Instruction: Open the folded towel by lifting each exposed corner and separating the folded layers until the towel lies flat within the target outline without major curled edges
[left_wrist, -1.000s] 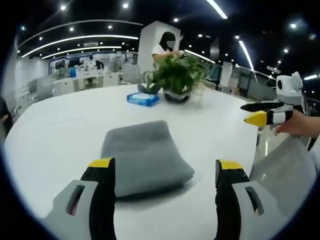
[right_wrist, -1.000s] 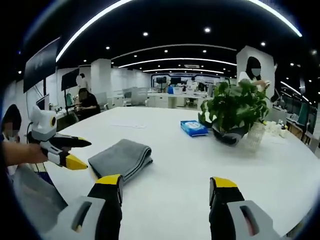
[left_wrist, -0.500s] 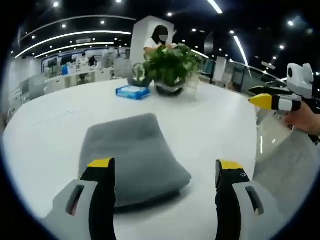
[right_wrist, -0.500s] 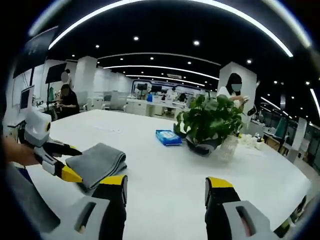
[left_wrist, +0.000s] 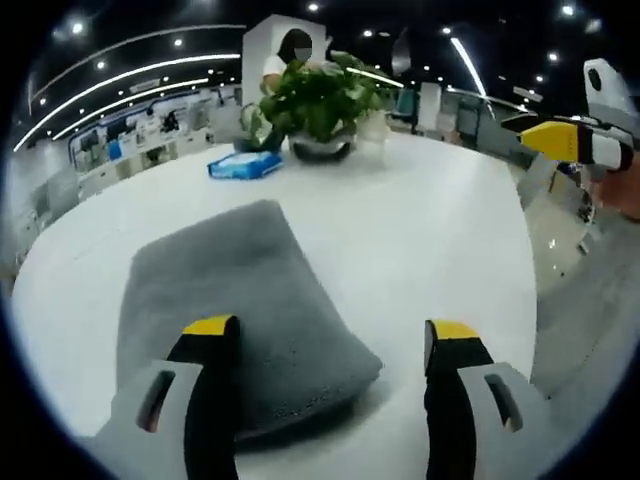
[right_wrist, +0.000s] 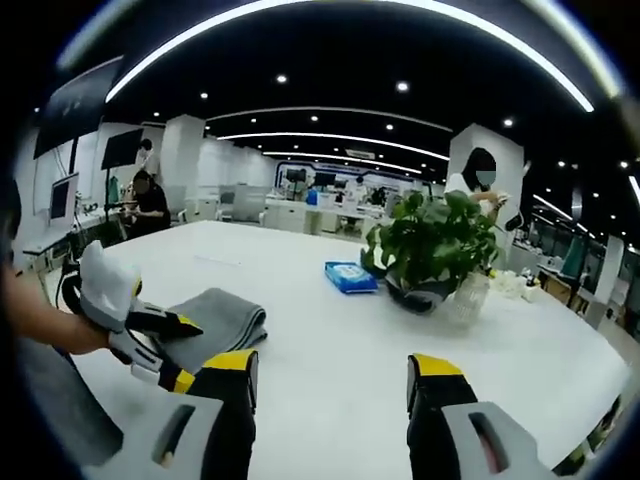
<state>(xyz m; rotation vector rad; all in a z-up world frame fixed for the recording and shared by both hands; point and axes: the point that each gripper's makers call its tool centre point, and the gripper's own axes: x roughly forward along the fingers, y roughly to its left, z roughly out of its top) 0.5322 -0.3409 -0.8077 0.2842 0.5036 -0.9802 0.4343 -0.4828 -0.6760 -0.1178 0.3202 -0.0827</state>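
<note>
We held the left gripper (left_wrist: 330, 345) wide open and empty, the folded towel (left_wrist: 235, 300) on the counter (left_wrist: 420, 240) just ahead, under its left jaw. The right gripper (right_wrist: 330, 375) was also open with nothing in it, the towel (right_wrist: 215, 315) ahead to its left. The towel looked soft, light and limp; we judged its near corner, where the layers meet, the best hold.

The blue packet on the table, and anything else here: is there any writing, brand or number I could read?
No readable text.
Blue packet: white patch on top, too blurred to read.
Grey folded towel: no label visible.
Dark wall screen: blank.
</note>
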